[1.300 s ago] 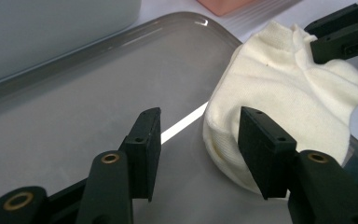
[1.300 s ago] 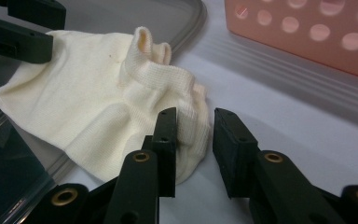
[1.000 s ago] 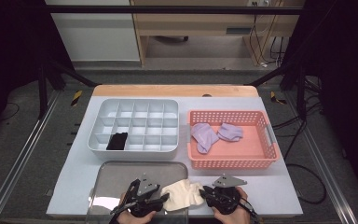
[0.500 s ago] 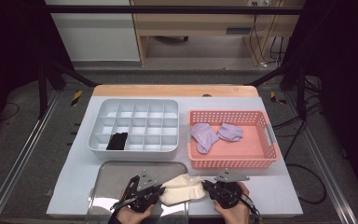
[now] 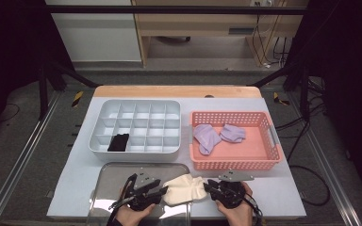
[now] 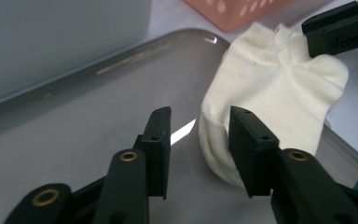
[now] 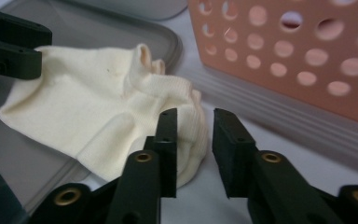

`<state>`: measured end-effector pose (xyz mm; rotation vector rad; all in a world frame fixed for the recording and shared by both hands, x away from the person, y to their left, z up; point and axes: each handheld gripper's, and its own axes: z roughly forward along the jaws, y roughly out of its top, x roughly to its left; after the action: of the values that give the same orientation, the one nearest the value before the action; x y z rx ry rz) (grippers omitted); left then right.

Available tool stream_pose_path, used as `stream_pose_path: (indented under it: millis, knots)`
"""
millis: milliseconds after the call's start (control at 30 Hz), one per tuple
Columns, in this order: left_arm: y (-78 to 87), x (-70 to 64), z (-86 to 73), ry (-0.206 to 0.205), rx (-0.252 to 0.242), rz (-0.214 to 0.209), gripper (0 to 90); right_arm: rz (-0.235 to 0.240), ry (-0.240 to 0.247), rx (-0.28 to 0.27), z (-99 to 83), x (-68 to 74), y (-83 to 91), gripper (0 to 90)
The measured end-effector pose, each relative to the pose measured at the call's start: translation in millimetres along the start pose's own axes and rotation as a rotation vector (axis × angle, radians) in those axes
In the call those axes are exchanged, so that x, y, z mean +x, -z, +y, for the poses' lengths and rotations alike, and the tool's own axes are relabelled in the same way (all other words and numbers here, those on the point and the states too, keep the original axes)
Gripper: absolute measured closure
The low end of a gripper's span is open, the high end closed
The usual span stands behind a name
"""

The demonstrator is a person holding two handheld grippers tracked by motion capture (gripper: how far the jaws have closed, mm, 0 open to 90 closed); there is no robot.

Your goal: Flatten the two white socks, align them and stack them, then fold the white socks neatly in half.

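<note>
From the high view, both hands came in at the near edge of the worktop [image 5: 283,188], knuckles up, the left tongs [image 5: 160,192] and right tongs [image 5: 208,187] pointing inward at each other. Between them lay a cream sock [image 5: 184,188], draped over the right rim of a shiny metal tray [image 5: 108,188] — part on the tray, part on the worktop. Farther back stood a grey plastic compartment box [image 5: 136,123] with a black sock [image 5: 119,142] in a near-left cell, and beside it a salmon perforated basket [image 5: 259,157] holding two lilac socks [image 5: 219,136].

In the left gripper view, the left tongs [image 6: 199,140] stood parted, matte black and blocky; the right-hand jaw touched the sock's [image 6: 270,88] rounded end, while the other hung over bare tray [image 6: 74,130]. Nothing was gripped. The sock's knit looked soft and fine-ribbed, bunched at its far end by the right tongs [image 6: 314,30].

In the right gripper view, the right tongs [image 7: 195,140] were likewise released — a clear gap between the jaws, the left one resting against the sock's [image 7: 98,112] ribbed cuff. The basket's [image 7: 298,60] wall showed rows of round holes, just beside the sock. The left tongs [image 7: 39,49] met the sock's far corner.
</note>
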<state>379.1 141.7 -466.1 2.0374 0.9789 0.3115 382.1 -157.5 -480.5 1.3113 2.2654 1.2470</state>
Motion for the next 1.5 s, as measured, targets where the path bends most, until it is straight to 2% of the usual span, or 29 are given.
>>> stream_pose_path:
  millis: [33,67,167,300,433,733,900,1100,1267,1300,1500]
  knots:
    - [0.0,0.0,0.0,0.0,0.0,0.0,55.4,0.0,0.0,0.0,0.0,0.0,0.0,71.0]
    - [5.3,3.3,2.4,0.011,-0.021,-0.026,53.9,0.016,-0.014,-0.038,0.2,-2.6,4.7,67.1]
    - [11.7,6.9,6.6,0.019,-0.049,-0.03,53.0,0.027,-0.03,-0.077,-1.0,-7.1,11.7,64.5]
    - [13.7,7.9,10.7,0.028,-0.06,-0.036,56.0,0.017,-0.042,-0.099,-3.4,-11.5,18.5,64.1]
    - [12.8,4.0,14.8,0.008,-0.069,-0.041,61.8,0.018,-0.058,-0.102,-4.9,-12.3,21.9,62.8]
    - [1.0,-10.9,27.1,-0.032,-0.084,-0.056,70.2,0.01,-0.048,-0.09,-5.7,-9.0,21.0,58.8]
    - [-13.1,-19.4,31.1,-0.052,-0.058,-0.082,77.7,0.005,-0.054,-0.092,-5.3,-10.4,20.5,58.0]
    - [-23.5,-26.4,28.5,-0.067,-0.031,-0.094,84.3,0.006,-0.059,-0.097,-6.0,-10.5,19.8,58.1]
    - [-34.0,-31.1,22.8,-0.08,0.004,-0.104,86.5,0.017,-0.05,-0.088,-2.9,-6.2,14.2,59.7]
    - [-37.6,-33.7,21.0,-0.096,0.017,-0.1,86.5,0.02,-0.046,-0.091,-2.4,-5.4,13.0,60.8]
    - [-41.4,-35.4,19.3,-0.108,0.029,-0.099,86.5,0.034,-0.056,-0.068,-1.7,-3.7,8.5,63.6]
